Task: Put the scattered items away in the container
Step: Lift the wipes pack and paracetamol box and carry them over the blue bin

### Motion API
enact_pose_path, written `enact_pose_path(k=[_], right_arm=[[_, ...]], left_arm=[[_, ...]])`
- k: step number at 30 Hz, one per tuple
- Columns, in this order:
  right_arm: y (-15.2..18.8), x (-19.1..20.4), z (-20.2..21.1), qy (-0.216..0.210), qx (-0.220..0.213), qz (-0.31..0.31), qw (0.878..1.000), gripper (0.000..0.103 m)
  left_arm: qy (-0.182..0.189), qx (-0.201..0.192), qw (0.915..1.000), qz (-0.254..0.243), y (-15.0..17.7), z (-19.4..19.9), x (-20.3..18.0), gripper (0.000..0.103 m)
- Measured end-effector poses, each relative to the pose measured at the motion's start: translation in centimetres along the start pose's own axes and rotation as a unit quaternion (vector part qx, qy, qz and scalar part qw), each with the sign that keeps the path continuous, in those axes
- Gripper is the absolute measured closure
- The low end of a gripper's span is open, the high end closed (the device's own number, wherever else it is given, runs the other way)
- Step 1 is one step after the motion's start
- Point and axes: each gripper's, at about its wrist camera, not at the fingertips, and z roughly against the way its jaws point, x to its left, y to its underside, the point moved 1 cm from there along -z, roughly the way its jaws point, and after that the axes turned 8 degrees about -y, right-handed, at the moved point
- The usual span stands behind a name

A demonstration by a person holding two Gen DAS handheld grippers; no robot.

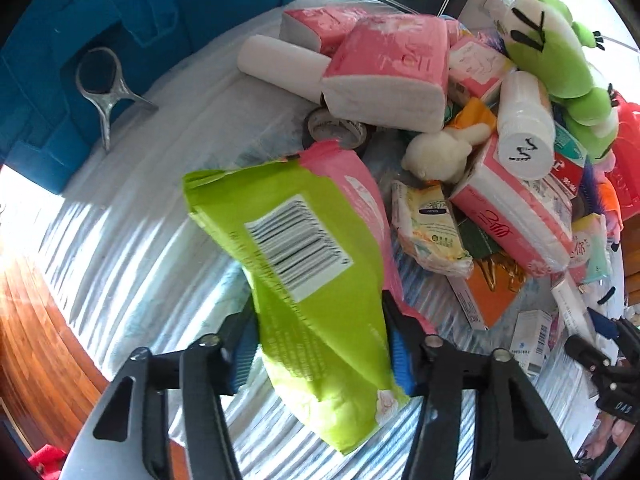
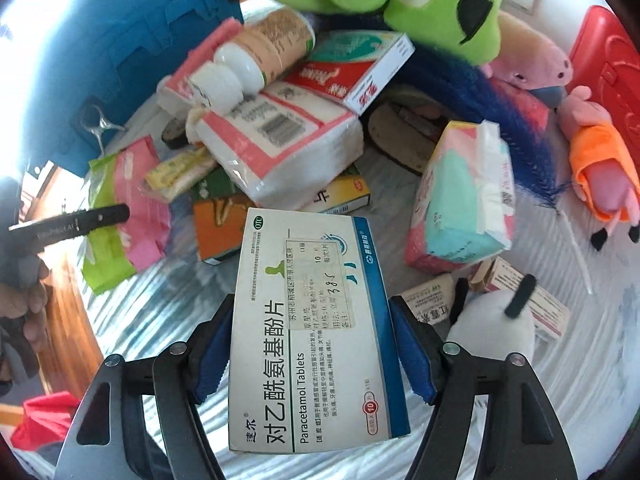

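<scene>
My left gripper is shut on a green and pink wipes pack and holds it above the white striped cloth. The same pack shows in the right wrist view, with the left gripper's tip on it. My right gripper is shut on a white and blue Paracetamol tablet box, held above the cloth. The blue container stands at the far left; it also shows in the right wrist view.
A pile lies ahead: pink tissue packs, a white bottle, a green plush, medicine boxes, a teal tissue pack, a pink pig plush. A metal clip leans on the container. The wood floor lies left.
</scene>
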Motion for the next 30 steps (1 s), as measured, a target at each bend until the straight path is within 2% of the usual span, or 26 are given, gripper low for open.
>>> enact_pose_path(k=[2,6,14,15,19,30], right_arm=[[0.1,0.6,1.0,-0.001,-0.008,-0.002,1.0,0.03],[-1.5,1.1,1.8,-0.001,-0.018,-0.005,1.0,0.03],[-1.0,2.6,2.8,0.005,-0.029,-0.012,0.999,0.03],[-0.8,2.7,3.0,0.006,-0.031,-0.012,0.999,0.03],[-0.4,3.1,4.0,0.012,-0.043,-0.018,0.999,0.03],[-0.4,4.4,8.2,0.05,-0.08,-0.05,0.994,0.03]], left_arm=[[0.004,0.0,1.0,-0.009,-0.2,0.6,0.1,0.063],[0.006,-0.003,0.9997,-0.024,-0.2,0.9,-0.1,0.066],[0.033,-0.002,0.9992,-0.022,-1.0,0.8,1.8,0.07],[0.034,-0.004,0.9992,-0.023,1.1,0.8,1.7,0.072],[0.033,-0.014,0.9989,-0.031,1.0,1.3,1.7,0.076],[0.044,-0.041,0.9966,-0.056,-0.5,4.3,2.6,0.077]])
